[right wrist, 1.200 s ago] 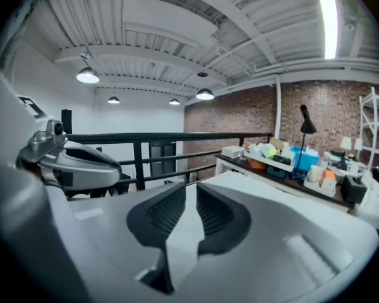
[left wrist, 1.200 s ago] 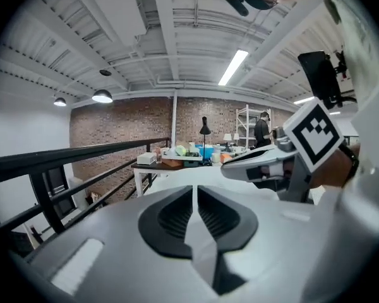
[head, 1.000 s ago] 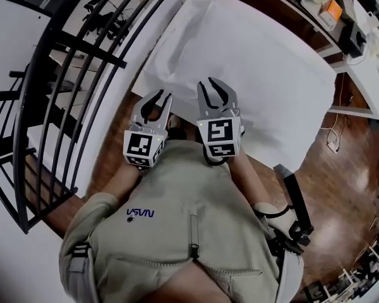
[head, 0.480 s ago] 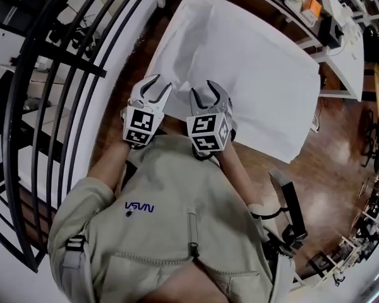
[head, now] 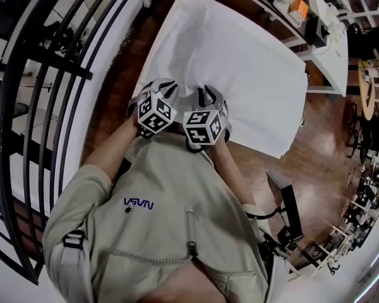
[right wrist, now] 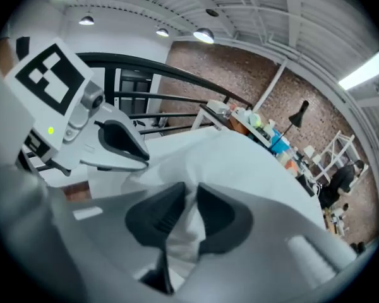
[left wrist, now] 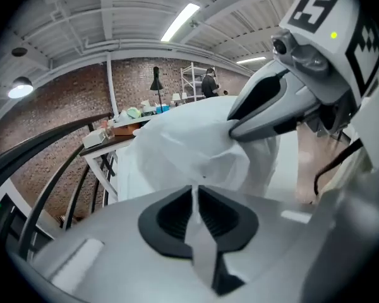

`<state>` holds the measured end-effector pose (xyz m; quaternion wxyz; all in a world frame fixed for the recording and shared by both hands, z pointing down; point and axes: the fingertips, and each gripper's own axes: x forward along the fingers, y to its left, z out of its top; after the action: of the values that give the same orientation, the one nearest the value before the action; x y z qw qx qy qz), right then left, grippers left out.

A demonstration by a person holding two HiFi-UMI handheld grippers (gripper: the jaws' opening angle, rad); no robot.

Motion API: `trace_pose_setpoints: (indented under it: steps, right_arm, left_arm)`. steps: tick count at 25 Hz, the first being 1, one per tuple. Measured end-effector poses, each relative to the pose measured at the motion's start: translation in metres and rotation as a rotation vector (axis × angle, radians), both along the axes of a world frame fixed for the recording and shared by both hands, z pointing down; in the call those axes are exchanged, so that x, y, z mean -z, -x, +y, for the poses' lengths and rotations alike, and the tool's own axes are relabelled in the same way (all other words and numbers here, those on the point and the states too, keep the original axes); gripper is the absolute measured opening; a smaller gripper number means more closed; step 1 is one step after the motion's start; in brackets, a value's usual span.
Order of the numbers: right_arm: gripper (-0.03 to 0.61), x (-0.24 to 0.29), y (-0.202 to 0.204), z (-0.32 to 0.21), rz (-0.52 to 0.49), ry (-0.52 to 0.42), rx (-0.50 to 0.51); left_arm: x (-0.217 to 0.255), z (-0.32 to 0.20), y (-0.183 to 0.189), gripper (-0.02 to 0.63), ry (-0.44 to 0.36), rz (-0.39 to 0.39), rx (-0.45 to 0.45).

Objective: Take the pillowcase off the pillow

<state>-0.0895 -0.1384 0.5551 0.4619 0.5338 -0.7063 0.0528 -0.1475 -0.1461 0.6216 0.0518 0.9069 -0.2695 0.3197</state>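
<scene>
Here we go: the big white fabric pillowcase (head: pixel 240 62), pillow inside it, lies spread from the top centre to the right of the head view on a brown wooden floor (head: pixel 328 137), with a black metal railing (head: pixel 44 106) curving down the left. Both grippers sit side by side at its near edge, just above frame centre. The left gripper (left wrist: pixel 194 197) has just been closing, and its jaws are nearly together, pinching a thin fold of the white cloth between the pads. The right gripper (right wrist: pixel 188 197) has been closing too; its jaws stand a little wider, clamped on a thicker bunch of the same fabric.
</scene>
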Motion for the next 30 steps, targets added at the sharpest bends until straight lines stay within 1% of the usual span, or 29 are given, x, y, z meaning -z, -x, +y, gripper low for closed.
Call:
trace_pose_setpoints:
  steps: [1,2,5,7,9,12,14,16,19,22,26,30]
  right_arm:
    - [0.039,0.005,0.000,0.000,-0.008,-0.012,-0.001]
    - [0.017,0.011,-0.001,0.000,-0.022,-0.023,-0.003]
    - [0.012,0.034,-0.012,0.005,-0.097,-0.064,-0.045]
    - [0.006,0.046,-0.026,0.010,-0.165,-0.091,-0.105]
    - [0.006,0.049,-0.041,0.016,-0.230,-0.092,-0.164]
    - [0.006,0.033,-0.065,0.027,-0.275,-0.049,-0.250]
    - [0.006,0.018,-0.076,0.035,-0.295,0.002,-0.302]
    - [0.006,0.002,-0.081,0.040,-0.302,0.052,-0.333]
    - [0.006,-0.013,-0.081,0.043,-0.309,0.097,-0.345]
    - [0.006,-0.018,-0.082,0.042,-0.315,0.109,-0.341]
    - [0.009,-0.015,-0.080,0.039,-0.317,0.101,-0.324]
    - [0.031,0.001,-0.070,0.037,-0.327,0.078,-0.279]
  left_arm:
    - [0.000,0.001,-0.002,0.009,-0.005,-0.005,-0.006]
    - [0.001,0.003,-0.002,0.008,-0.007,-0.004,-0.013]
    - [0.009,0.005,-0.003,0.008,-0.004,0.025,-0.019]
    - [0.015,0.005,-0.006,0.008,-0.008,0.047,-0.011]
    - [0.020,0.005,-0.010,0.008,-0.011,0.066,-0.010]
    - [0.022,0.011,-0.020,0.008,-0.007,0.071,-0.033]
    - [0.017,0.018,-0.026,0.008,0.007,0.062,-0.054]
    - [0.011,0.024,-0.027,0.009,0.025,0.053,-0.062]
    - [0.005,0.031,-0.024,0.009,0.045,0.051,-0.040]
    - [0.008,0.033,-0.020,0.009,0.056,0.076,-0.004]
    - [0.027,0.029,-0.010,0.014,0.048,0.152,0.062]
    - [0.030,0.021,0.002,0.008,0.061,0.175,0.130]
